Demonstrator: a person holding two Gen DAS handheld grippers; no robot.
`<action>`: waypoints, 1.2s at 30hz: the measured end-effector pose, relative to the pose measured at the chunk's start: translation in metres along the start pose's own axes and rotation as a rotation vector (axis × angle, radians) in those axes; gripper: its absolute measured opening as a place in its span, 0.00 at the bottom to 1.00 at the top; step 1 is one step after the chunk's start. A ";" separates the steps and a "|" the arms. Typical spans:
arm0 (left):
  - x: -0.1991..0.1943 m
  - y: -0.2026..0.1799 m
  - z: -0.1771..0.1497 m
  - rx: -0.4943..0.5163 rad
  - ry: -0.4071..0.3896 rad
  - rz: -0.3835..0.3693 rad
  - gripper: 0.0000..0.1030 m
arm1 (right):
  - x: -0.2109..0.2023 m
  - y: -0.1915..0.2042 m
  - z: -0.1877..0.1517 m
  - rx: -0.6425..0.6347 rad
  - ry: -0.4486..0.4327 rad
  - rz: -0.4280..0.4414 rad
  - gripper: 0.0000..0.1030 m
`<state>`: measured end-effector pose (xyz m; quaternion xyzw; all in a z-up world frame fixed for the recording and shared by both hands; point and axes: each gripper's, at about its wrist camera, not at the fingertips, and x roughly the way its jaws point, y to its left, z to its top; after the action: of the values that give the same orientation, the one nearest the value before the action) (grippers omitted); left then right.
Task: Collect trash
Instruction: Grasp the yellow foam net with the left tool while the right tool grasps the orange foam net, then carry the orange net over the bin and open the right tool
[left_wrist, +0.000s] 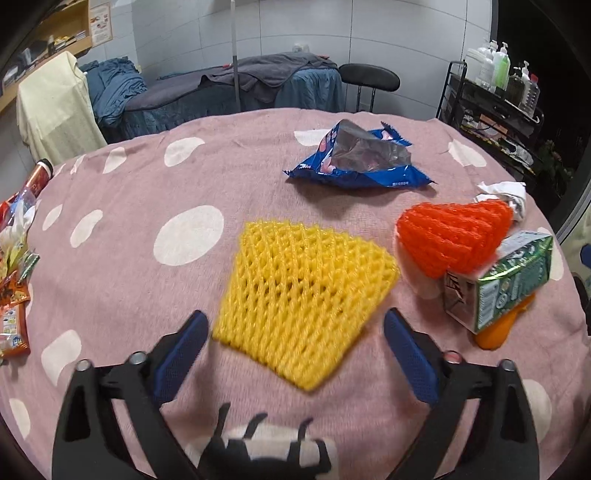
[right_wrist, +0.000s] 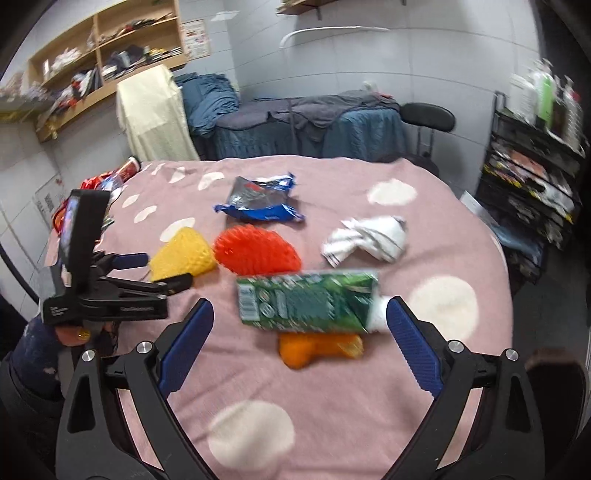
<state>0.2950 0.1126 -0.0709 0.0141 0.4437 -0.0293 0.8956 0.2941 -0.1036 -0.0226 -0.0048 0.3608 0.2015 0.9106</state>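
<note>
on the dotted pink cloth (left_wrist: 122, 280), left tool (left_wrist: 295, 325) spread around yellow foam mesh (left_wrist: 303, 291), right tool (right_wrist: 299, 314) apart before crumpled green carton (right_wrist: 306, 302)

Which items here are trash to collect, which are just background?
Trash, on the pink spotted cloth:
yellow foam net, orange foam net, blue snack bag, green carton, crumpled white paper

Background:
black stool, cream towel, bottle rack, wall shelves
</note>
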 end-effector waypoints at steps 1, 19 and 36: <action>0.004 0.001 0.000 -0.005 0.016 -0.009 0.71 | 0.005 0.004 0.004 -0.015 0.002 0.002 0.88; -0.042 0.011 -0.014 -0.160 -0.145 -0.085 0.13 | 0.064 0.038 0.034 -0.102 0.049 0.043 0.13; -0.109 -0.041 -0.047 -0.141 -0.278 -0.160 0.13 | -0.068 0.004 -0.012 -0.009 -0.116 0.055 0.13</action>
<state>0.1889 0.0781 -0.0123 -0.0883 0.3163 -0.0710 0.9419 0.2402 -0.1269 0.0137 0.0126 0.3063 0.2281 0.9241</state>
